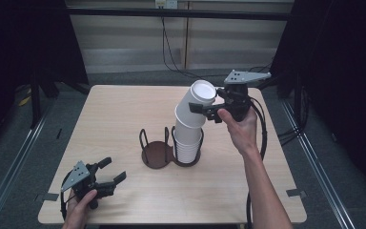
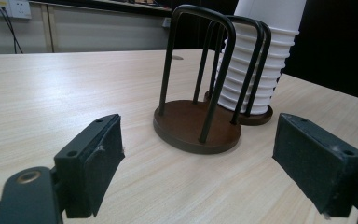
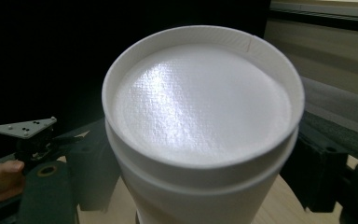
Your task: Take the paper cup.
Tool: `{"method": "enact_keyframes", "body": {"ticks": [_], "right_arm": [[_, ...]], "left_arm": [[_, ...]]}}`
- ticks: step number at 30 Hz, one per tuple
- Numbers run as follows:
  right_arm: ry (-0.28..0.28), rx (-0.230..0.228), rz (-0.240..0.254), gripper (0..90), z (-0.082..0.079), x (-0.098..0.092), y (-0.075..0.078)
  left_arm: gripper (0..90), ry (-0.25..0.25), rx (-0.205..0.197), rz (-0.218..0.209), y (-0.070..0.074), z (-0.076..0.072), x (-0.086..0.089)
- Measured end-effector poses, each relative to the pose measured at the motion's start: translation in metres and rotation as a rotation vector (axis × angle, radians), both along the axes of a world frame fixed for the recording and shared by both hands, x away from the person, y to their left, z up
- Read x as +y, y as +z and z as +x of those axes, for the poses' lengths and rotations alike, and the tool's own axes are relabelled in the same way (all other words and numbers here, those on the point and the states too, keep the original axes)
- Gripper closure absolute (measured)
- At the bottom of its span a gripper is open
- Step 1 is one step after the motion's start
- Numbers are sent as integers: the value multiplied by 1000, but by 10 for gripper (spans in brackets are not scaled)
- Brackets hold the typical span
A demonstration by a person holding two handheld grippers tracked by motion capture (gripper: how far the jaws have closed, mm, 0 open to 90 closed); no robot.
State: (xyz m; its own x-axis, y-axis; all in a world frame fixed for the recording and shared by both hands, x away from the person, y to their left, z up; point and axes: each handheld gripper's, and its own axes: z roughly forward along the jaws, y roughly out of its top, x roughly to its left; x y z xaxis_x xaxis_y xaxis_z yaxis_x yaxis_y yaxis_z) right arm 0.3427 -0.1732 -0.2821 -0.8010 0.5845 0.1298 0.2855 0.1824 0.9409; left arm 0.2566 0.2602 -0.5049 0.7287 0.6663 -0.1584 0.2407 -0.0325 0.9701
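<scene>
Between right tongs (image 3: pixel 200 186), tilted cups (image 3: pixel 200 116).

A stack of white foam cups (image 1: pixel 189 143) stands upside down in the right-hand ring of a dark wire two-ring holder (image 1: pixel 158 151) near the middle of the worktop (image 1: pixel 124 109). The top cups (image 1: pixel 196 107) — bases up, nested — tilt toward the far right corner, lifted partly off the stack. The holder's left ring — a brown round base — stands empty.
</scene>
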Motion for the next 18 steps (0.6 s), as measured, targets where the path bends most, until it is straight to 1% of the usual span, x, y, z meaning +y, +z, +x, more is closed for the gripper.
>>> {"method": "enact_keyframes", "body": {"ticks": [2,3,6,8,11,15,16,17,18], "right_arm": [[2,-6,7,220,-1,-1,2],[7,-6,12,220,-2,-1,2],[0,-17,25,220,-5,-3,5],[4,-21,44,220,-6,-5,6],[0,-28,51,220,-9,-8,8],[-3,-34,54,220,-13,-10,8],[-1,-37,56,220,-14,-10,8],[1,-37,60,220,-15,-11,8],[1,-39,64,220,-16,-11,8]], "left_arm": [[155,-10,0,6,0,0,-1],[157,-6,0,14,0,1,-1],[157,-3,12,4,0,1,-1],[157,0,18,7,0,1,0],[157,0,28,1,0,2,0],[157,-5,33,2,0,2,0],[158,0,31,2,0,2,1],[157,2,34,-5,0,2,0],[158,-1,34,0,0,3,0]]}}
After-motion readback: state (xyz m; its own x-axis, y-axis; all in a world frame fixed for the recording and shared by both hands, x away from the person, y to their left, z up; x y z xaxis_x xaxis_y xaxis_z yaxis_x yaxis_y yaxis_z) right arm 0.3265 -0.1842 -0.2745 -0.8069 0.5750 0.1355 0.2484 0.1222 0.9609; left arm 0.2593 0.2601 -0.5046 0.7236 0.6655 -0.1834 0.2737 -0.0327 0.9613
